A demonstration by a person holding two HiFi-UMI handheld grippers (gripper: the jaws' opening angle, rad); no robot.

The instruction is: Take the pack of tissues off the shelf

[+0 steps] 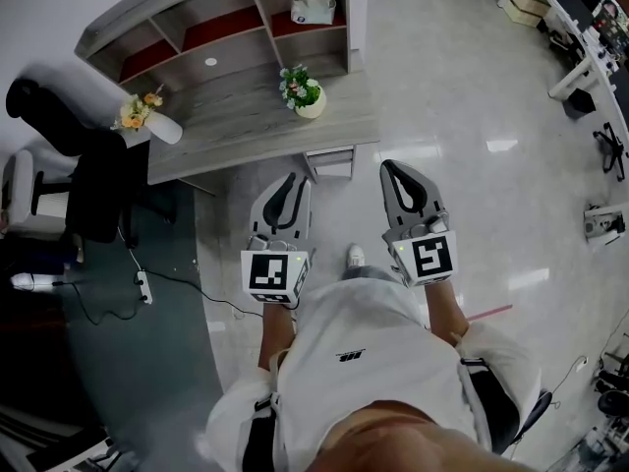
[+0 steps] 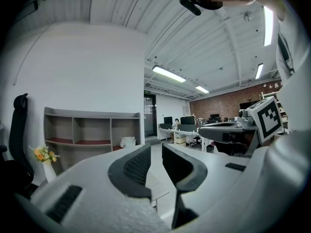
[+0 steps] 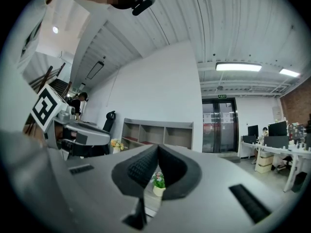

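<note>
The left gripper [image 2: 156, 153] has its jaws a narrow slot apart with nothing between them. The right gripper [image 3: 158, 150] has its tips pressed together and is also empty. Both are held low in front of the person, short of the desk [image 1: 246, 126] and well apart from the shelf [image 2: 92, 114] at its back edge.

The tissues [image 1: 313, 9] sit in the right-hand compartment of that shelf, upright on the reddish board, so the step in hand looks like the approach, with no reach begun.

To do it well:
- Pick one gripper. The right one lines up better with that compartment in the head view.
- Spread its jaws wide before going in, since neither gap as it stands would take the pack.
- Mind the pot [image 1: 307, 94] of flowers. It stands on the desk just in front of that compartment, so come in over it or to one side.
- Enter level, under the board above, and put one jaw on each side of the pack.
- Close gently (a soft pack should squash rather than slip, so little force seems needed).
- Draw it straight back out before lifting.
</note>
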